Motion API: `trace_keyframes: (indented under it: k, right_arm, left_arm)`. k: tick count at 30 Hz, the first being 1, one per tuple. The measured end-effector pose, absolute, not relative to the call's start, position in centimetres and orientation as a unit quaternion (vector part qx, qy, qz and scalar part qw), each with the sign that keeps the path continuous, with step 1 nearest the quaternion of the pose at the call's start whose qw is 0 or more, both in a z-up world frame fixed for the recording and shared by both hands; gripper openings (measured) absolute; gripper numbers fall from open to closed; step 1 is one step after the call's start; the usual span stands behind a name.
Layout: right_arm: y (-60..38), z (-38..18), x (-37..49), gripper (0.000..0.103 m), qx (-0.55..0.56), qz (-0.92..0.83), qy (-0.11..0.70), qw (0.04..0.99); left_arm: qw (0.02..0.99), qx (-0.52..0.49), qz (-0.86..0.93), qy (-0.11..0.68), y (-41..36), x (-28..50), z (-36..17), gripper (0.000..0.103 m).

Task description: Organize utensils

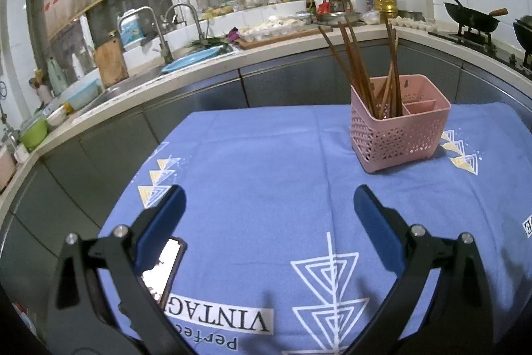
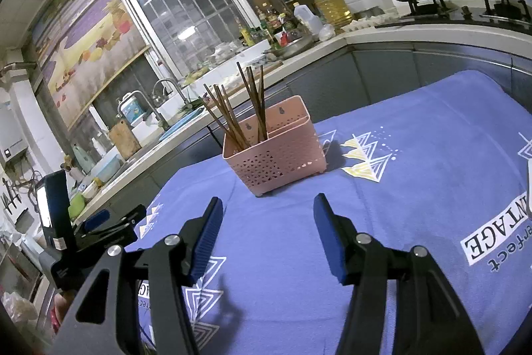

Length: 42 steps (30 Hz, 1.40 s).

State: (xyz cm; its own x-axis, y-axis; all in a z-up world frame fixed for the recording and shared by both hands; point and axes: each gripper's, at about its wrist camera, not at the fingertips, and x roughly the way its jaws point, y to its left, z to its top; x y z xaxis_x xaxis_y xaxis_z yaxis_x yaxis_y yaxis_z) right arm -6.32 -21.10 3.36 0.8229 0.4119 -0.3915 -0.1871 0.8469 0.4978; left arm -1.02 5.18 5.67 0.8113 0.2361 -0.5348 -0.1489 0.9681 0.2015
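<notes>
The blue cloth [image 1: 266, 155] read "VINTAGE". Ahead of both wide-open, empty claws, left [image 1: 269, 205] and right [image 2: 267, 222], the pink caddy [image 1: 395, 135] held brown chopsticks [image 1: 359, 69] in its larger compartment.

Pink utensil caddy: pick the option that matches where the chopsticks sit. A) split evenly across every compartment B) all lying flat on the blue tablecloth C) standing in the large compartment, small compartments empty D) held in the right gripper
C: the brown chopsticks stand leaning in the large compartment of the pink utensil caddy, and the small divided sections beside them show nothing inside.
</notes>
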Motion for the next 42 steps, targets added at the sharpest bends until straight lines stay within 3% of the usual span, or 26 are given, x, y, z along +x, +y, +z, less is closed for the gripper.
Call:
trace_keyframes:
  k: [42]
  right_arm:
    - [-21.53,3.26,-6.47,0.058,0.235,0.16,0.251,0.925]
  left_arm:
    - [0.949,0.085,0.114,0.282,5.34,-1.7,5.21,0.097]
